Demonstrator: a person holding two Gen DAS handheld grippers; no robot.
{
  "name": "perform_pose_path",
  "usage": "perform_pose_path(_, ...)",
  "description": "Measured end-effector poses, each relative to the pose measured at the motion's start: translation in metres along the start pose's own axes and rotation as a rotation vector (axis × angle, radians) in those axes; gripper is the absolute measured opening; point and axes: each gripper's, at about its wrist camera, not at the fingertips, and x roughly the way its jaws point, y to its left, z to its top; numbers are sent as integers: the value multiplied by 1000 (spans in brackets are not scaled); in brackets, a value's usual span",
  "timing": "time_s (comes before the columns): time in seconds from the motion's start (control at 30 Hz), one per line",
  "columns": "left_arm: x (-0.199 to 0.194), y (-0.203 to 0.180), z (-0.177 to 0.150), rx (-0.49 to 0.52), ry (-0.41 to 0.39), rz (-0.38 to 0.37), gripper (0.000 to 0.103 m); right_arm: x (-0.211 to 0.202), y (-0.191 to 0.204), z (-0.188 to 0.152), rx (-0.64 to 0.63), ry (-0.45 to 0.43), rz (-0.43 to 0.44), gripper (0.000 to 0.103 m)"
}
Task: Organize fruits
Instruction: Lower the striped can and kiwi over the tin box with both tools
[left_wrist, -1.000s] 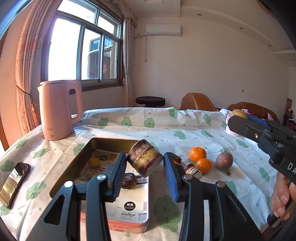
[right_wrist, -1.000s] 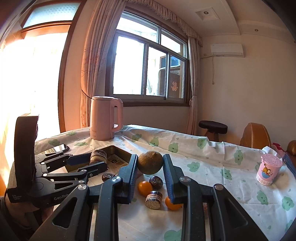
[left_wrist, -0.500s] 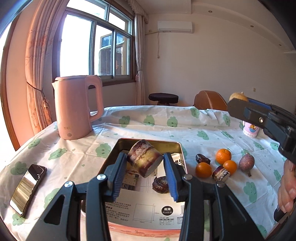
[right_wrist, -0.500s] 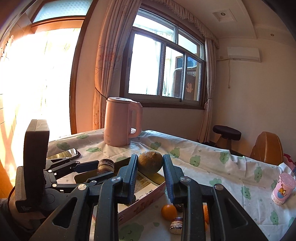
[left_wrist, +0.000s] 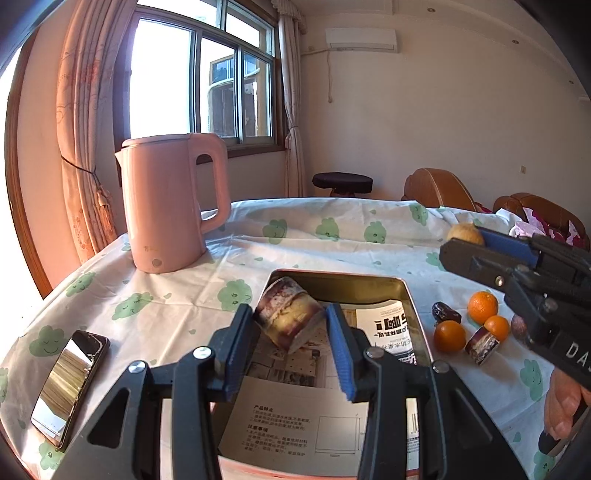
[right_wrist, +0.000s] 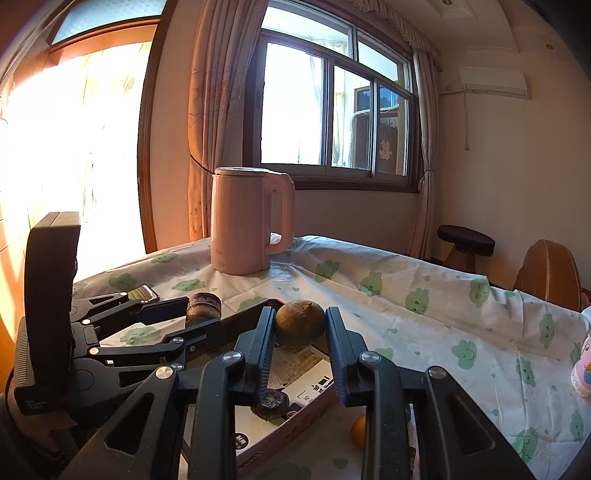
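Observation:
My left gripper (left_wrist: 290, 325) is shut on a short purple-and-cream cane piece (left_wrist: 286, 317) and holds it over the open tin box (left_wrist: 410, 295) lined with printed paper. It also shows in the right wrist view (right_wrist: 203, 304). My right gripper (right_wrist: 300, 326) is shut on a round brown-green fruit (right_wrist: 300, 323) above the box's edge (right_wrist: 291, 421); in the left wrist view it (left_wrist: 461, 240) is at the right. A dark fruit (right_wrist: 271, 402) lies in the box. Oranges (left_wrist: 482, 306), a date (left_wrist: 446, 313) and another cane piece (left_wrist: 482, 341) lie on the cloth right of the box.
A pink kettle (left_wrist: 170, 203) stands at the back left of the table. A phone (left_wrist: 68, 382) lies at the left front. A pink cup (right_wrist: 583, 373) stands at the right edge. The table wears a white cloth with green prints (left_wrist: 325, 229).
Both grippers have moved left toward the box, each still holding its fruit. The box now lies directly under the left gripper, and the kettle looms closer.

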Motion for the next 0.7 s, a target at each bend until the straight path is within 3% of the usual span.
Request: perform_pose_path(0.7, 23, 5, -8, 6, 95, 3, 43, 48, 7, -20, 10, 124, 7, 29)
